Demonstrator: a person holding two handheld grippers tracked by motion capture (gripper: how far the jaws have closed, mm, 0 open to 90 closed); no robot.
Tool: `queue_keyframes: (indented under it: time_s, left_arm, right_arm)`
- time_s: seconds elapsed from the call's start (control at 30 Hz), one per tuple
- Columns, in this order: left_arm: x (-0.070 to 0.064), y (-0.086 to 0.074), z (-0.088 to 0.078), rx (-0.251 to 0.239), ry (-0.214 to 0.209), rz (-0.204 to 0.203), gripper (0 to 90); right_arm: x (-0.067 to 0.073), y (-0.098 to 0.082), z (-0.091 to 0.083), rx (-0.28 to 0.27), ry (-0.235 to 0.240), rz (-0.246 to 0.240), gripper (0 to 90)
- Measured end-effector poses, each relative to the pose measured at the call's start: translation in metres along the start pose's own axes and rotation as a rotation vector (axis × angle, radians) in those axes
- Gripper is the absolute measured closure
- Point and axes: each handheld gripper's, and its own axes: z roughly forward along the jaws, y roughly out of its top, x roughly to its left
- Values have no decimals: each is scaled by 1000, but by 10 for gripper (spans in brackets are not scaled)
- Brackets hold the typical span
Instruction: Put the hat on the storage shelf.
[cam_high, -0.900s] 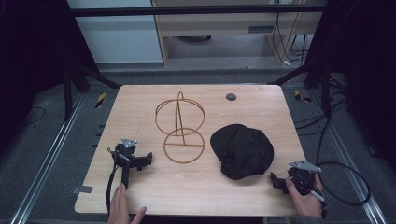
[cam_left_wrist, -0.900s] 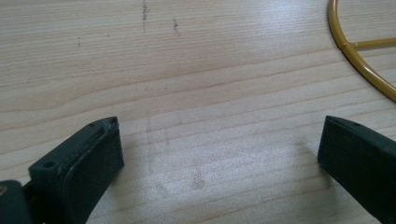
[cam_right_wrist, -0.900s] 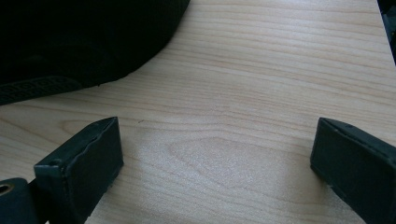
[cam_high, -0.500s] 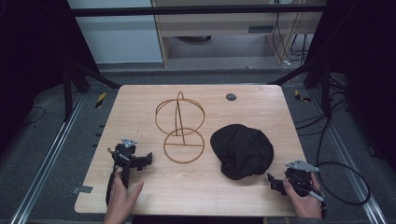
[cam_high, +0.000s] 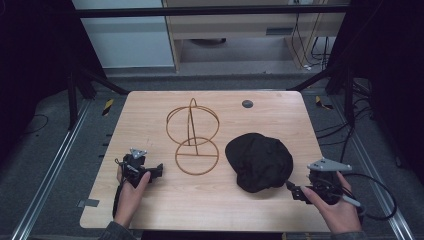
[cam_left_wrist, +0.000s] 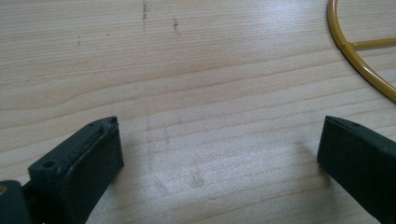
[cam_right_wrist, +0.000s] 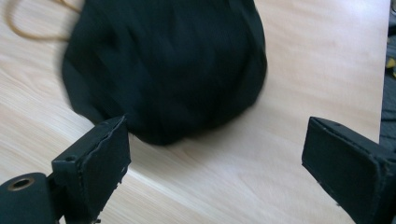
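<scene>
A black fabric cap (cam_high: 259, 161) lies on the right half of the wooden table (cam_high: 150, 110). A gold wire stand (cam_high: 192, 135), with an upright ring over a flat ring base, sits at the centre. My right gripper (cam_high: 294, 191) is held low just right of the cap, pointing at it. In the right gripper view it (cam_right_wrist: 217, 123) is open, with the cap (cam_right_wrist: 163, 65) a short way ahead of the jaws. My left gripper (cam_high: 157, 170) rests on the table left of the stand's base. It (cam_left_wrist: 219, 126) is open over bare wood, the gold ring (cam_left_wrist: 348, 46) at the upper right.
A small dark round disc (cam_high: 247, 104) sits near the table's far edge. Cables (cam_high: 375, 200) trail off the right side from the right gripper. Dark frame bars (cam_high: 75, 95) stand at the table's left and right, with floor beyond every edge.
The person's left hand has moved up from the near edge and closed around the left gripper's handle. The right gripper has edged left toward the cap.
</scene>
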Motion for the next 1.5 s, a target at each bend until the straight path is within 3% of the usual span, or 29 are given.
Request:
queue_keyframes:
  time_s: [0.07, 0.1, 0.17, 0.2, 0.3, 0.33, 0.5, 0.7, 1.0, 1.23, 1.27, 1.4, 1.43, 1.47, 1.5]
  left_arm:
    - [0, 0, 0, -2, 0, -3, 0]
    - [0, 0, 0, -2, 0, -2, 0]
    - [0, 0, 0, -2, -1, -2, 0]
    - [0, 0, 0, -2, 0, -2, 0]
    - [-1, 0, 0, -2, 0, -3, 0]
    - [-1, 0, 0, -2, 0, -4, 0]
    - [-1, 0, 0, -2, 0, -3, 0]
    - [-2, -1, -1, -1, 0, 0, 0]
    - [-2, -1, -1, -1, -1, 0, 0]
    - [-2, -1, -1, -2, -1, 1, 0]
    - [-2, -1, -1, -2, -1, 1, 0]
    - [-2, -1, -1, -2, -1, 0, 0]
    - [-2, -1, -1, -1, -1, 1, 0]
    - [-2, -1, -1, -2, -1, 0, 0]
    - [-2, -1, -1, -2, -1, 1, 0]
  right_arm:
    - [2, 6, -2, -3, 7, -8, 83]
    - [8, 21, -1, 9, 21, -52, 82]
    - [10, 26, 1, 18, 28, -55, 81]
    - [12, 40, 10, 28, 45, -64, 79]
    - [14, 49, 19, 43, 53, -64, 76]
    - [18, 60, 30, 65, 66, -66, 74]
    - [25, 80, 44, 70, 73, -67, 76]
    - [29, 88, 60, 113, 58, -75, 73]
    - [26, 79, 81, 192, 71, -60, 60]
    - [19, 74, 87, 240, 81, -56, 204]
    - [17, 73, 86, 248, 87, -60, 273]
    - [13, 73, 85, 259, 110, -58, 380]
    - [11, 73, 84, 263, 124, -61, 483]
    - [10, 72, 85, 265, 132, -59, 529]
    - [10, 72, 85, 265, 132, -59, 529]
